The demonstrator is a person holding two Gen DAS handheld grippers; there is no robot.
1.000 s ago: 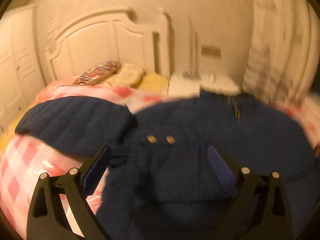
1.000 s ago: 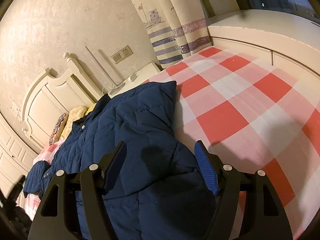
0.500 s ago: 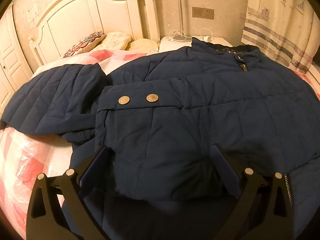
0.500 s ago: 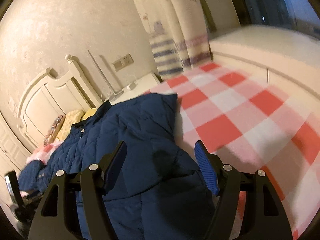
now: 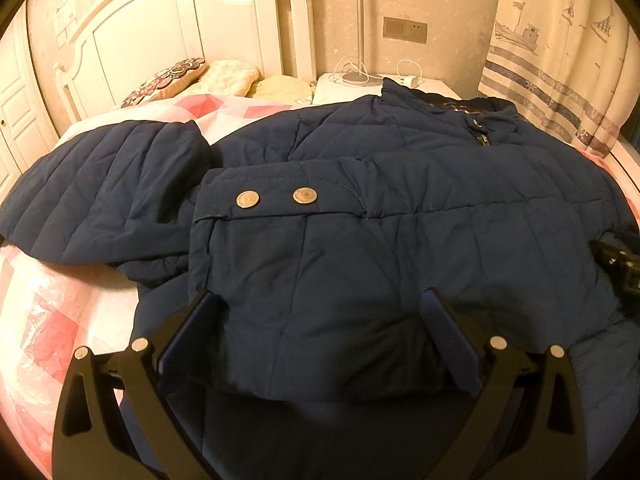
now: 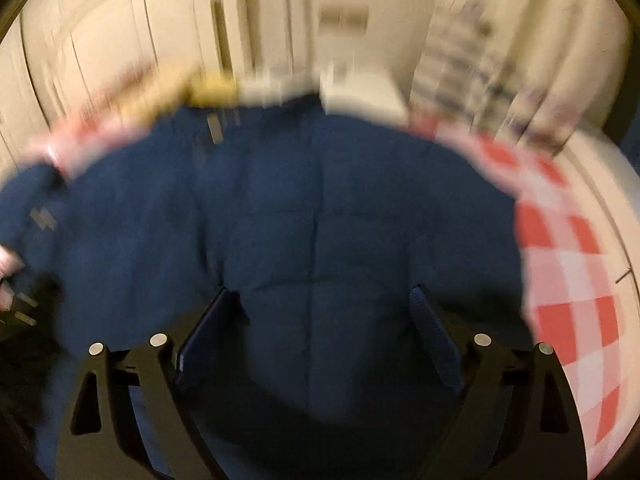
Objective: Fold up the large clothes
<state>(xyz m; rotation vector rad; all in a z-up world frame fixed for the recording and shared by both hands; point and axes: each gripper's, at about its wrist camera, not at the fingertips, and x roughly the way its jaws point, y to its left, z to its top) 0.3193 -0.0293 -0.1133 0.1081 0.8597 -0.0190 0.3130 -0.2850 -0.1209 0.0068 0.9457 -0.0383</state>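
A dark blue quilted jacket (image 5: pixel 400 208) lies spread on the bed, collar toward the nightstand. One sleeve with two metal snaps (image 5: pixel 276 198) is folded across its front. The other sleeve (image 5: pixel 100 184) sticks out to the left. My left gripper (image 5: pixel 320 320) is open, hovering over the folded sleeve's cuff end, holding nothing. In the blurred right wrist view the jacket (image 6: pixel 320 220) fills the middle, and my right gripper (image 6: pixel 320 312) is open above it, empty.
The bed has a red and white checked cover (image 6: pixel 568 280). A white headboard (image 5: pixel 180 32) and pillows (image 5: pixel 200 76) are at the back left. A white nightstand (image 5: pixel 360 84) with a lamp and cables and striped curtains (image 5: pixel 560 80) stand behind the collar.
The right gripper has swung left from the bed's open side to above the jacket's body; its view is motion blurred. The left gripper has steadied over the folded sleeve.
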